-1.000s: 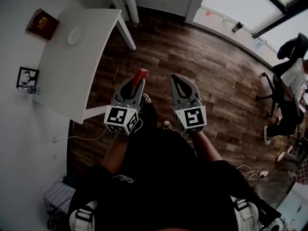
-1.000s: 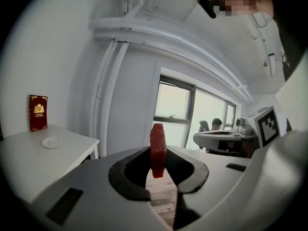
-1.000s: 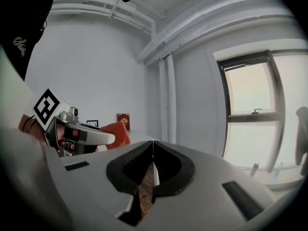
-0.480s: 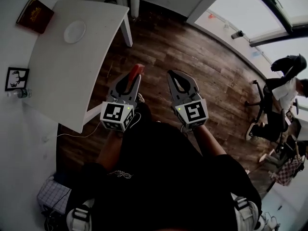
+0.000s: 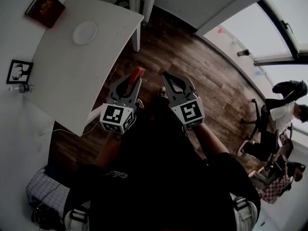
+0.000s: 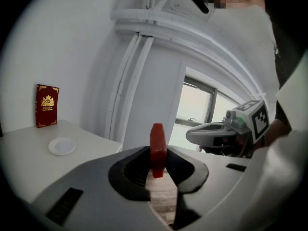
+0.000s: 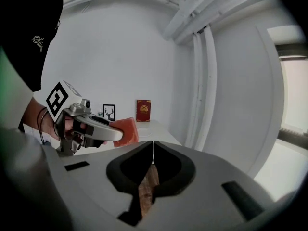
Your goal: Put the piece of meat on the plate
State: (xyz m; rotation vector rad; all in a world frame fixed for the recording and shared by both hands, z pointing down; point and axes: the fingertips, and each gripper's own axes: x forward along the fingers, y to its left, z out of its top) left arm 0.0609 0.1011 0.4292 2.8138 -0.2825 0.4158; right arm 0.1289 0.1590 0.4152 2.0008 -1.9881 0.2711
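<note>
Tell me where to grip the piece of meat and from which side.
Clamp its two broad flat faces near one end, coming in edge-on, as the left gripper does. The piece of meat is a thin red slab, so those faces should seat the pads flat, and its free end sticks out past the jaws for setting on the plate.

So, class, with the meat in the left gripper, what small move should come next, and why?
Probably carry the left gripper over the white table toward the plate: it clamps the red meat piece above the floor, short of the table.
</note>
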